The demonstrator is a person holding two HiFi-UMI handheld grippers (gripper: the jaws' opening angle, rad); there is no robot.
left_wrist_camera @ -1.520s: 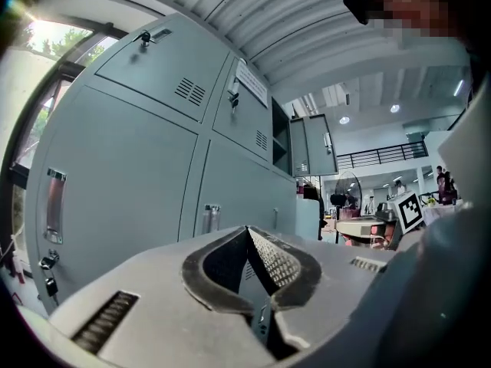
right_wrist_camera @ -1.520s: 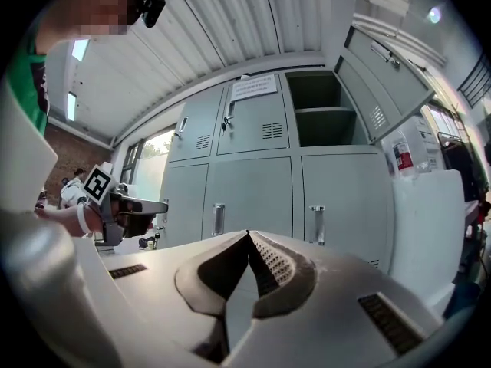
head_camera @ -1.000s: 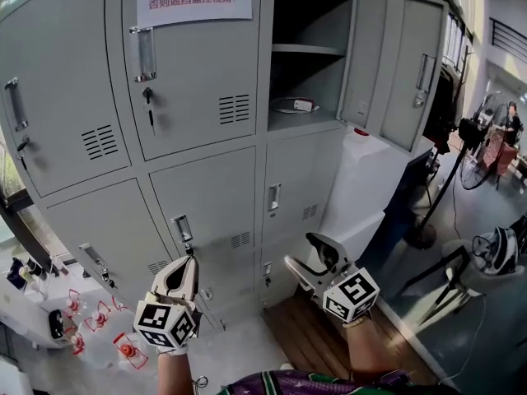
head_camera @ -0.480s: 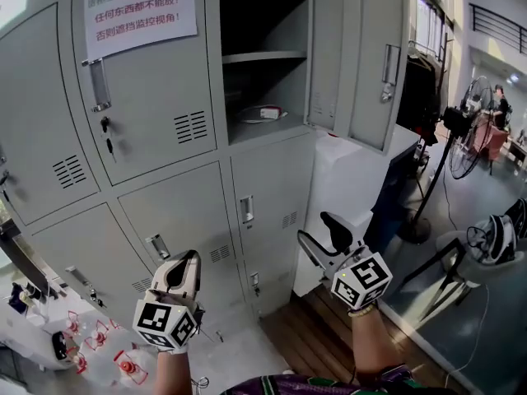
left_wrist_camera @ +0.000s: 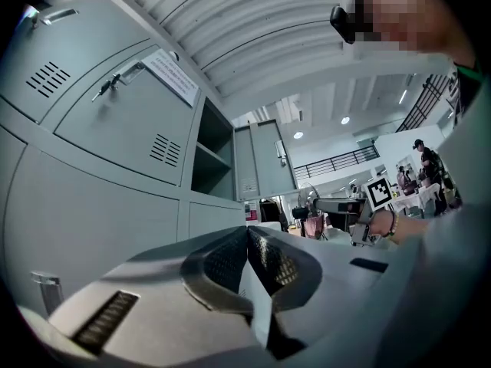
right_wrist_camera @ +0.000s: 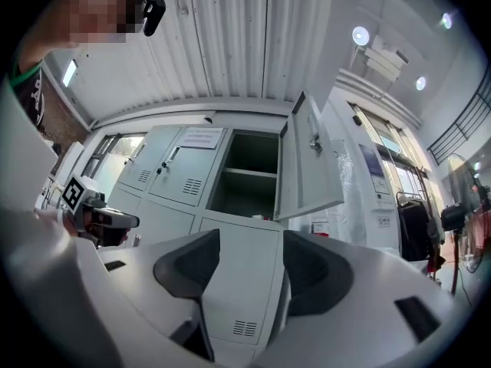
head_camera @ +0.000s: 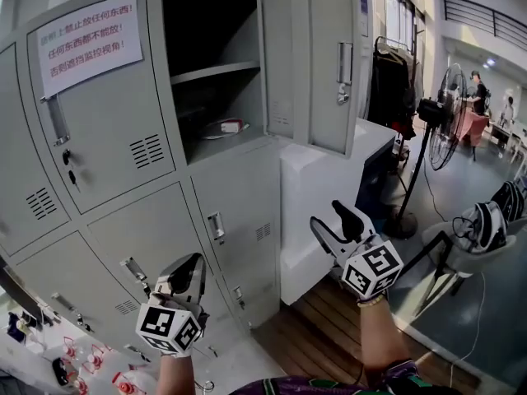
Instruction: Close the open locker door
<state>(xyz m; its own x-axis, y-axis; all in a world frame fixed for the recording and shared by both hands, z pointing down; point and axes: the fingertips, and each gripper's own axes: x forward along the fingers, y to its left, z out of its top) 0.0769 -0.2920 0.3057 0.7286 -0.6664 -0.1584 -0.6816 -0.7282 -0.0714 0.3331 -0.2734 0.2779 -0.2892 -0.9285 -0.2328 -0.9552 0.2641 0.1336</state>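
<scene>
As the empty right gripper (head_camera: 331, 219) just narrowed its wide jaws, locker door (head_camera: 323, 97) stands above — apart.

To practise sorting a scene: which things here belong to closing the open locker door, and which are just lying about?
Belongs to the job:
- open locker door
- door handle
- open compartment

Just about:
- paper notice
- standing fan
- dark clothes on a rail
- white unit beside the lockers
- small item inside the compartment

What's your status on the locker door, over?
Left gripper shut, empty; right gripper open, jaws have just been closing slightly, nothing between them. Locker door wide open, untouched, both grippers short of it. Nothing seen in its swing.
</scene>
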